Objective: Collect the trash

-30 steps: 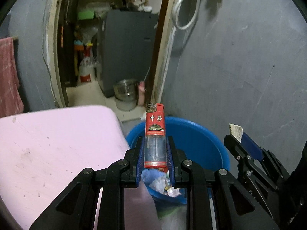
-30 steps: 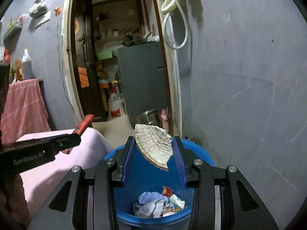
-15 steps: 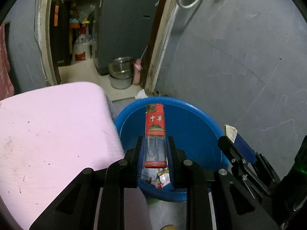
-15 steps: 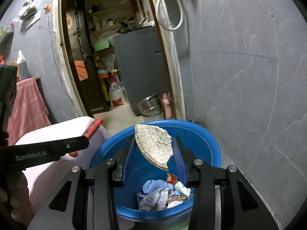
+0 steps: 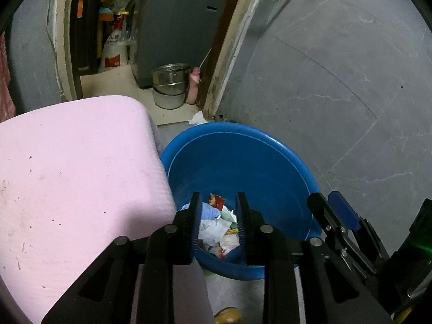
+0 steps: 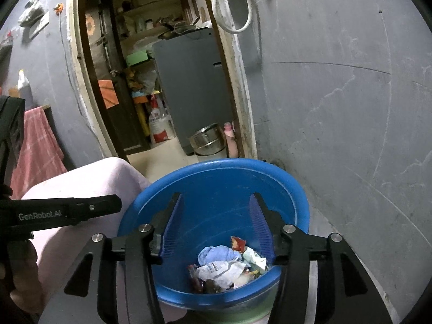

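Left wrist view first: we see our left gripper poised above the round blue plastic basin, its two black fingers with ribbed blue pads standing apart and holding nothing. Between them, down at the basin's bottom, lies the heap of crumpled trash: white wrappers, a light blue wad and a red scrap. At the lower right of that view our right gripper reaches in over the basin's rim, and its jaws are likewise apart and empty. In the right wrist view we look through its spread fingers straight into the basin, with the same trash pile resting against the near wall; the left gripper's black finger, marked GenRobot.AI, crosses the left side of that view. Just left of the basin, touching or nearly touching its rim, sits the pale pink cushioned surface. Beyond the basin, the grey plastered wall rises on the right. Farther back, past the doorway, we make out stacked steel pots on the floor, a pink bottle beside them and a grey cabinet behind.
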`<move>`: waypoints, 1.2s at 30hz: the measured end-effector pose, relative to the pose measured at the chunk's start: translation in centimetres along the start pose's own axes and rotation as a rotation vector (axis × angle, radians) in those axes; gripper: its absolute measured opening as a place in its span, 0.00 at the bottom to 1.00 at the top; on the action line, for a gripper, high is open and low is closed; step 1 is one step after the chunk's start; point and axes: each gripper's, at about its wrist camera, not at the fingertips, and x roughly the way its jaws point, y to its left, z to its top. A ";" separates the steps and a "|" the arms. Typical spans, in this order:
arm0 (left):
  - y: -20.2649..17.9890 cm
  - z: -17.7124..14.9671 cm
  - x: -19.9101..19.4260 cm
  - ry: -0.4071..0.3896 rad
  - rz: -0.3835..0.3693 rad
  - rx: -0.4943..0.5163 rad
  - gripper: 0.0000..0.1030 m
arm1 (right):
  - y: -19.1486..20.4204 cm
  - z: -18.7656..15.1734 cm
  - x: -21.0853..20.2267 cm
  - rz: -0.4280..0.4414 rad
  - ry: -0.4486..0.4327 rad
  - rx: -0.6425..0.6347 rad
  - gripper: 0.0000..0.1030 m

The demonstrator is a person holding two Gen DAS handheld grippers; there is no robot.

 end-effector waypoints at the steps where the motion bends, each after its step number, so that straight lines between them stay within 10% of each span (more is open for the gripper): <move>1: 0.1 -0.1 -0.3 -0.011 -0.001 -0.002 0.29 | 0.0 0.1 0.0 -0.002 -0.003 0.002 0.52; 26: 3.1 -1.0 -13.6 -0.374 0.050 0.008 0.74 | 3.5 3.3 -8.5 0.040 -0.219 0.004 0.99; 36: 4.2 -3.8 -19.8 -0.470 0.122 0.014 0.78 | 6.7 4.1 -14.1 0.052 -0.265 -0.060 1.00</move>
